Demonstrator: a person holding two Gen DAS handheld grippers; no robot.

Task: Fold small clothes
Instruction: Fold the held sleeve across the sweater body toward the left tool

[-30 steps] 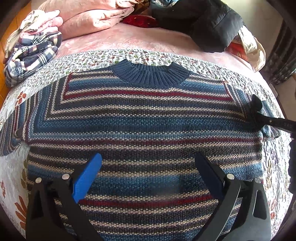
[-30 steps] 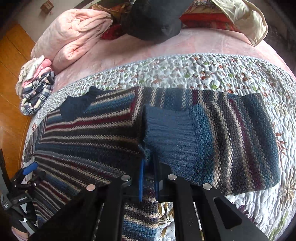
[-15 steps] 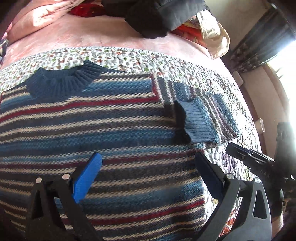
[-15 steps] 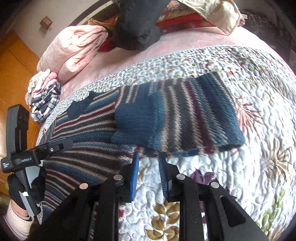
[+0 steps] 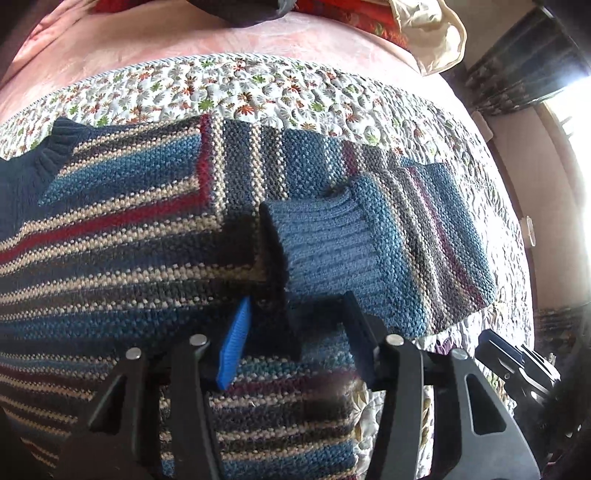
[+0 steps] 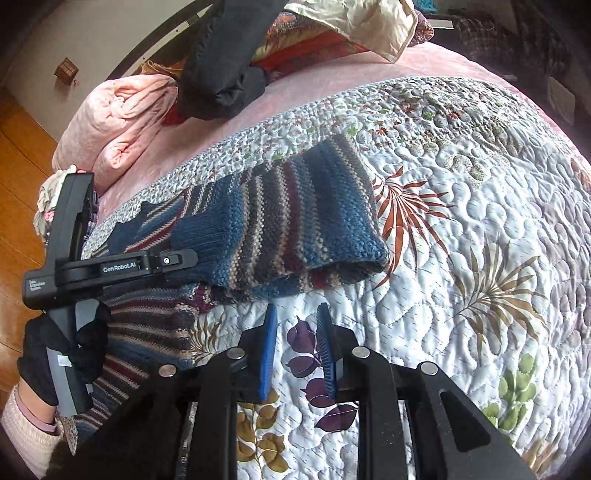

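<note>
We see a striped knit sweater (image 5: pixel 129 236) lying flat on a floral quilt (image 6: pixel 461 229) spread over the bed. Its sleeve (image 5: pixel 388 236) is folded inward, ribbed blue cuff (image 5: pixel 321 243) resting on the sweater body near the shoulder seam. Navy ribbed collar (image 5: pixel 33 166) at far left of the left wrist view.

Left hand-held gripper (image 5: pixel 295 325) hovers low over the sweater just below the cuff, blue-padded fingers spread with a clear gap, nothing pinched. Whether the tips touch the knit we cannot tell.

Right hand-held gripper (image 6: pixel 297 347) sits over bare quilt just beside the folded sleeve's lower edge, fingers parted a little, holding nothing.

In the right wrist view the left device shows side-on, held by a black-gloved hand (image 6: pixel 62 347). Readable print on its arm: "GenRobot.AI". Small label on the body starts "Data", rest too small to read.

Background: pink bedding (image 6: pixel 118 122), black jacket (image 6: pixel 225 62), cream garment (image 6: pixel 365 26), wooden floor (image 6: pixel 18 155).
</note>
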